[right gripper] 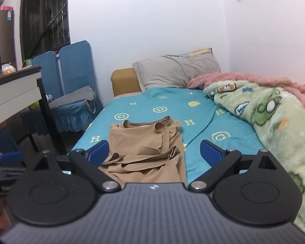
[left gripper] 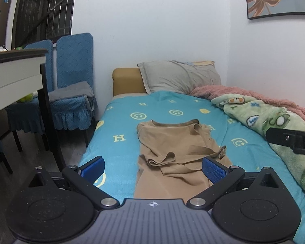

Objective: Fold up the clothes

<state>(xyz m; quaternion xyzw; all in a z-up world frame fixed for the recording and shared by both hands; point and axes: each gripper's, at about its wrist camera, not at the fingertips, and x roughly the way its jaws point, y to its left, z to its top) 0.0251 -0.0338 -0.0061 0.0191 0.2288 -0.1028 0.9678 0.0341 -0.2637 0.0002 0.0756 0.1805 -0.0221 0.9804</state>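
Observation:
A tan T-shirt lies on the blue bed sheet, its sides and sleeves folded in over the body, collar toward the pillow. It also shows in the right wrist view. My left gripper is open and empty, held above the shirt's near end. My right gripper is open and empty, also above the shirt's near part. The right gripper's black body shows at the right edge of the left wrist view. The left gripper shows at the left edge of the right wrist view.
A green cartoon blanket with a pink one behind it is piled on the bed's right side. A grey pillow lies at the head. Blue-covered chairs and a white table stand left of the bed.

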